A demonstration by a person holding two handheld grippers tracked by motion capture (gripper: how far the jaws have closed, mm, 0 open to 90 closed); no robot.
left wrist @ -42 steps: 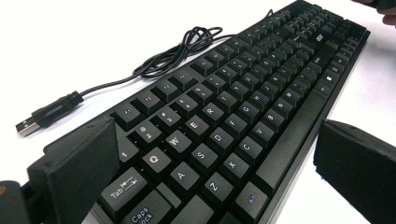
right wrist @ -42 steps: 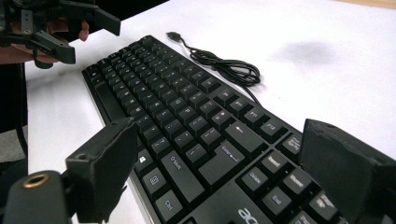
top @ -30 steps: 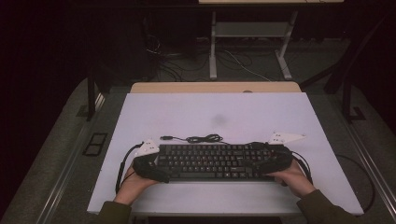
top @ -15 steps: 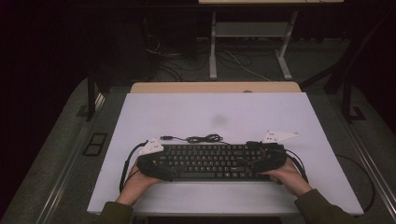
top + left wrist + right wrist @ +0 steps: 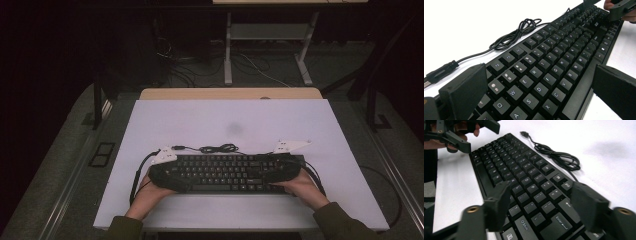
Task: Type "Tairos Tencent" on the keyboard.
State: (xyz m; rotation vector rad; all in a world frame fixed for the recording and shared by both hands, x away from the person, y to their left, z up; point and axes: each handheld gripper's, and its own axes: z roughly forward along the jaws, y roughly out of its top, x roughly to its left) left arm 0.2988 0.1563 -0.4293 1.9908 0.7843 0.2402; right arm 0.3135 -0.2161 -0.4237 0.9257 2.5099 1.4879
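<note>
A black keyboard point(image 5: 225, 173) lies near the front edge of the white table point(image 5: 230, 120), its coiled cable point(image 5: 215, 148) just behind it. The left gripper point(image 5: 167, 172) straddles its left end with jaws spread, not pressing. The right gripper point(image 5: 280, 172), jaws just closing, straddles the right end without clamping it.

Left gripper point(image 5: 167, 172) jaws spread wide; right gripper point(image 5: 285, 172) jaws just closing, pads not yet pressing.

Coiled cable point(image 5: 218, 148) lies just behind the keyboard point(image 5: 225, 172); table point(image 5: 235, 117) beyond lies open.
</note>
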